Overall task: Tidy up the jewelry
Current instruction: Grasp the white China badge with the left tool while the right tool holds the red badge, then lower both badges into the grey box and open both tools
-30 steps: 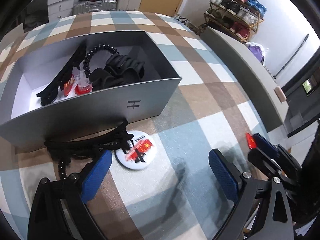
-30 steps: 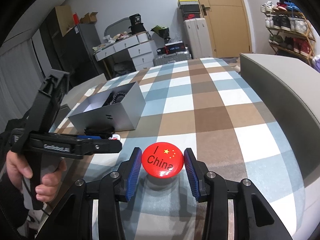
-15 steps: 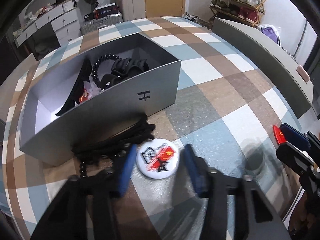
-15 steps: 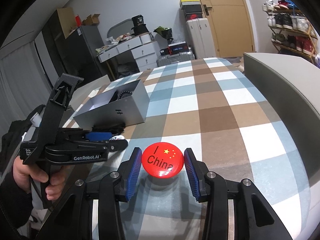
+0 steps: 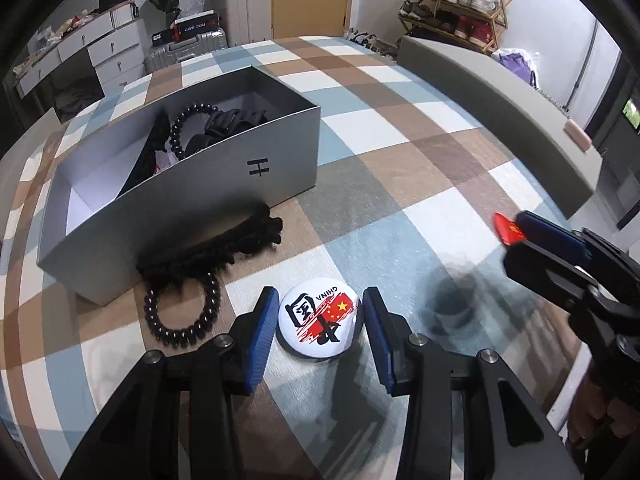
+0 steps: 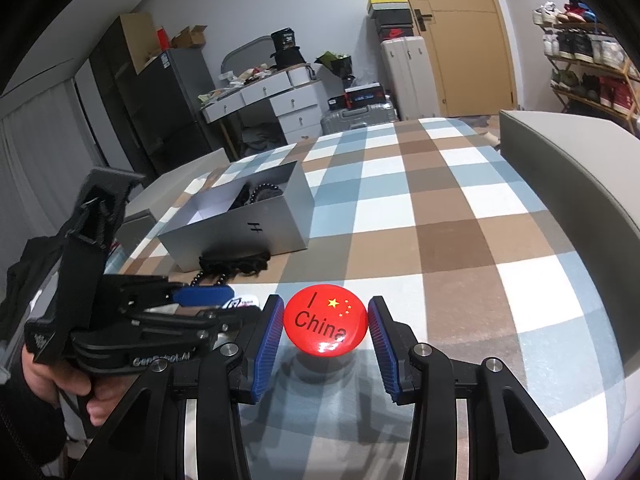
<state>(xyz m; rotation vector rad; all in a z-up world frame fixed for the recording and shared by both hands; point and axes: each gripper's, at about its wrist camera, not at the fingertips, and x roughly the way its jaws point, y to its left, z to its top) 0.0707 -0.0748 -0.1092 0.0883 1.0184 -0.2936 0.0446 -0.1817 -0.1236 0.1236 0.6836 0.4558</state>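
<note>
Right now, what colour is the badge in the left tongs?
White badge with black and red print; left wrist view.

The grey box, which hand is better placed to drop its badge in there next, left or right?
Left, probably. The left gripper brackets the white badge just in front of the grey box. The right gripper holds the red badge farther out, with the left tool between it and the box.

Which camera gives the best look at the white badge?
The left wrist view: the white badge lies face-up, whole, between the left gripper's pads. In the right wrist view only a sliver of it peeks out behind that gripper's finger.
</note>
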